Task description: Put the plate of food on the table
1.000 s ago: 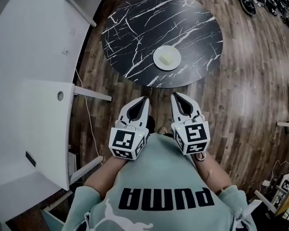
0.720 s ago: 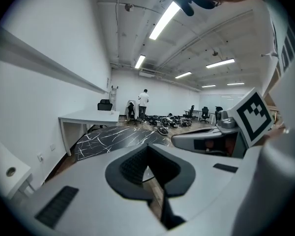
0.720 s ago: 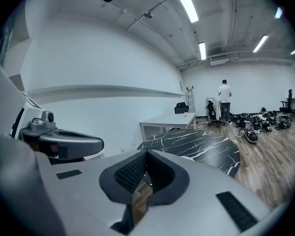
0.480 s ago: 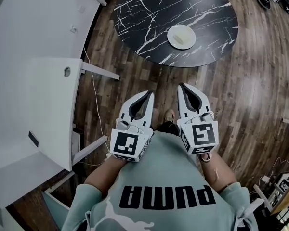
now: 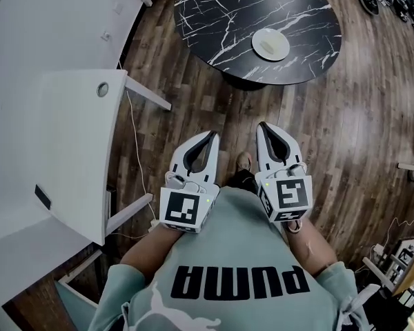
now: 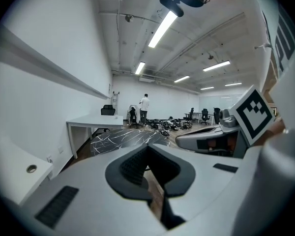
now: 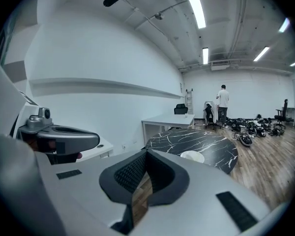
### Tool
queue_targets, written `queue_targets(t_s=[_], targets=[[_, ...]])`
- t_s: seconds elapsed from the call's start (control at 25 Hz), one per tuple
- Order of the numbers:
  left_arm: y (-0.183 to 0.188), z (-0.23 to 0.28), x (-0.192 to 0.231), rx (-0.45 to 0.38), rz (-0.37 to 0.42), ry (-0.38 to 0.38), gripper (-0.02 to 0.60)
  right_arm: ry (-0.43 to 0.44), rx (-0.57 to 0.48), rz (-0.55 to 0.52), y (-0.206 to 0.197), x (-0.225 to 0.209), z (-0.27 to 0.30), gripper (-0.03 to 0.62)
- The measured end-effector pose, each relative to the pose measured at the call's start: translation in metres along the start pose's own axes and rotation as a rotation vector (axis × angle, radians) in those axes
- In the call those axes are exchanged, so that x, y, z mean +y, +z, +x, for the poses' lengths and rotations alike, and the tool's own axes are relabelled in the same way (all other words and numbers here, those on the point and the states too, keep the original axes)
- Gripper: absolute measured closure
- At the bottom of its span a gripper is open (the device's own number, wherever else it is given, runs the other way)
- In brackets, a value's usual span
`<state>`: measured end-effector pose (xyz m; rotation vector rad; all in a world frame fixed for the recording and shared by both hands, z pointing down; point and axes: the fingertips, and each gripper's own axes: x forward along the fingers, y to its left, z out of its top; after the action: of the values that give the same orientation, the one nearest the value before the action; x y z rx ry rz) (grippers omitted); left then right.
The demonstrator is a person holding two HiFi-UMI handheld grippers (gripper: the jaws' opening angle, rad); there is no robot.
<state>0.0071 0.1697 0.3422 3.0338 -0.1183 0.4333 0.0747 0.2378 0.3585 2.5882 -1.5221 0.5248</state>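
The white round plate (image 5: pixel 270 44), carrying a pale bit of food too small to identify, sits on the round black white-veined marble table (image 5: pixel 214 19), whose far edge is cut off. Well apart from it, the left gripper (image 5: pixel 210 136) and right gripper (image 5: pixel 264 125) are clenched on nothing.

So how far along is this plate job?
It looks done: the plate of food sits on the round marble table. Nothing is in hand: the left gripper and right gripper are shut and empty, away from the table. Nothing seems left.
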Motion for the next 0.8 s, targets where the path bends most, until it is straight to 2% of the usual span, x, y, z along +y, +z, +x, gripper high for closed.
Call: queue_targets(t_s=[0.16,0.36,0.6,0.8], targets=[[-0.006,-0.034,0.021,-0.033,-0.041,-0.008,0.575,-0.033,0.018,-0.012,-0.003,0.041,-0.009,0.585],[-0.025,-0.058,0.034,-0.025,-0.066,-0.047,0.575,-0.089,0.025,-0.002,-0.009,0.07,-0.02,0.585],[-0.022,-0.069,0.033,-0.061,-0.042,-0.04,0.575,-0.098,0.022,-0.028,-0.015,0.078,-0.039,0.585],[-0.011,-0.066,0.018,-0.076,-0.007,-0.022,0.575,-0.083,0.003,-0.048,-0.012,0.065,-0.053,0.586]])
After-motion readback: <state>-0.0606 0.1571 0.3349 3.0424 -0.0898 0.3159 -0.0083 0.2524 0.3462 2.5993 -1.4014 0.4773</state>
